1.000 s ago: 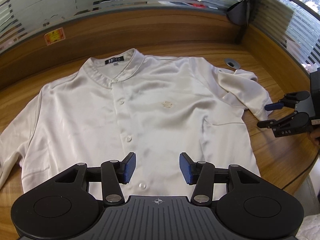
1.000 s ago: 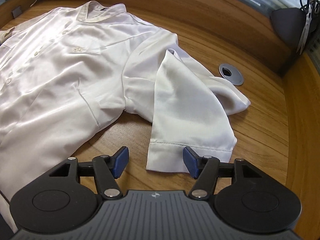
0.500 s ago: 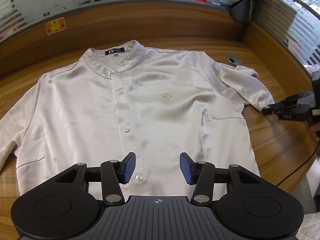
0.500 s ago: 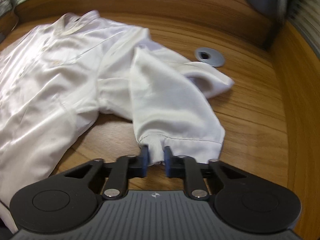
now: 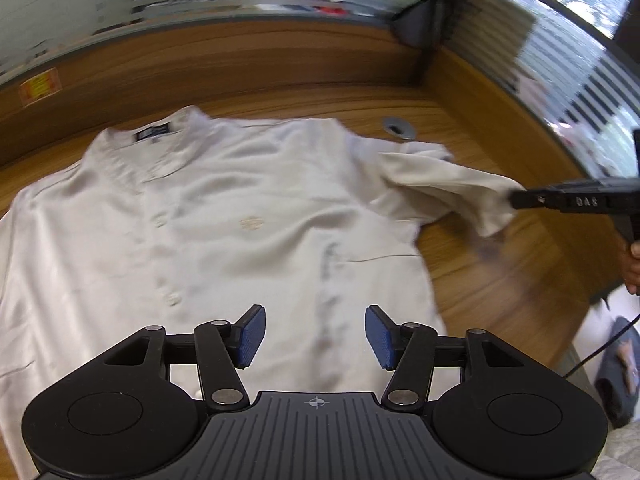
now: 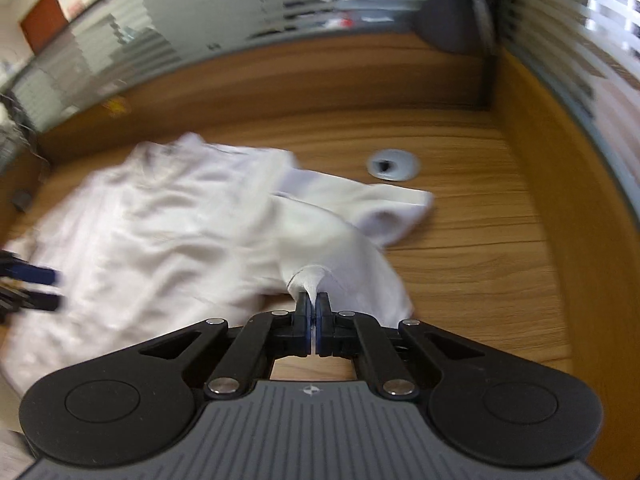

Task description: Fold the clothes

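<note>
My right gripper (image 6: 313,322), jaws pinched tight on the cuff of the sleeve (image 5: 448,190), lifts it off the wooden desk (image 6: 480,264) w/ the white shirt (image 5: 224,232) lying flat, buttons up. Left gripper (image 5: 315,336), jaws just widened and holding nothing, hangs over the hem. Step in hand, I'd say: 1st sleeve fold; next calls for carrying the cuff inward across the chest w/o dragging the body.

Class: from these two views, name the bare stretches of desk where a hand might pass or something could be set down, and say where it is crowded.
Bare wood lies between the shirt and the right-hand wall, around the round cable port, and in a strip along the back wall behind the collar. The shirt covers the middle, and its sleeve, pinched in the right gripper, crosses the right side.
</note>
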The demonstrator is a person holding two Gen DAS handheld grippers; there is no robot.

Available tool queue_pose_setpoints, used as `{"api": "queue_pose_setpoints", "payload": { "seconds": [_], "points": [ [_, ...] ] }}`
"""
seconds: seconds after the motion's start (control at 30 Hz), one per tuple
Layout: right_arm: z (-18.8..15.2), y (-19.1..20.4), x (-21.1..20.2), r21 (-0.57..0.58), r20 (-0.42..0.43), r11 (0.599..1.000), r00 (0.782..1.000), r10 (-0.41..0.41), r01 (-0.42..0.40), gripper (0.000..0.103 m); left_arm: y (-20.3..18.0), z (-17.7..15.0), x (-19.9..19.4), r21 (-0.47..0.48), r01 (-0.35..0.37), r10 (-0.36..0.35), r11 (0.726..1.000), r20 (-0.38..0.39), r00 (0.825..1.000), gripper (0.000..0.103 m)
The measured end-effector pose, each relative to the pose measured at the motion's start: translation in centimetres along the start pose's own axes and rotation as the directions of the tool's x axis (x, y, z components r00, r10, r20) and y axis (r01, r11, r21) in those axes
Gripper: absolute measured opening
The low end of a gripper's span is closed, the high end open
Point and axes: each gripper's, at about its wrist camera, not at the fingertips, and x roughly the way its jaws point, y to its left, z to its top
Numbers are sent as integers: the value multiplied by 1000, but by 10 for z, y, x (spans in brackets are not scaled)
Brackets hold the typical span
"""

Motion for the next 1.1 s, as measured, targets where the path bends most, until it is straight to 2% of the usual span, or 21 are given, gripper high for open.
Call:
{"api": "queue_pose_setpoints", "payload": {
  "seconds": [0.1,0.23,0.4,0.57,0.6,0.67,0.73,0.77,0.87,0.93,1.0,1.1],
  "points": [
    [4,28,0,5,2,996,996,93,-93,2,-15,2,1,53,45,-45,998,7,999,61],
    [12,64,6,-19,0,984,984,176,-176,2,-33,2,-1,120,93,-97,988,25,995,68],
    [19,91,11,-33,-10,967,967,254,-254,2,-47,2,4,194,72,-83,978,52,995,71],
    [18,111,8,-48,-39,945,946,321,-322,2,-44,1,11,170,56,-76,984,115,990,69],
    [18,113,7,-44,-42,942,942,332,-334,2,-44,0,11,163,54,-75,985,128,989,67],
    [17,117,6,-35,-47,936,936,350,-351,2,-44,-1,13,152,43,-66,987,151,986,46],
    [16,119,5,-31,-49,934,934,355,-357,2,-42,-4,13,134,18,-42,991,177,983,12],
    [16,120,4,-29,-50,933,933,357,-359,2,-40,-6,12,124,3,-27,992,194,981,7],
    [15,118,2,-21,-49,928,928,370,-371,3,-36,-13,3,114,-42,13,993,247,969,6],
    [14,116,-2,-32,-43,933,933,356,-358,5,-35,-16,-3,130,-74,37,989,267,963,6],
    [12,111,-4,-53,-35,945,946,323,-324,11,-33,-17,-6,145,-101,59,984,268,962,6],
    [8,99,-2,-78,-41,969,972,232,-234,12,-30,-16,-10,157,-141,95,977,269,959,6]
  ]
}}
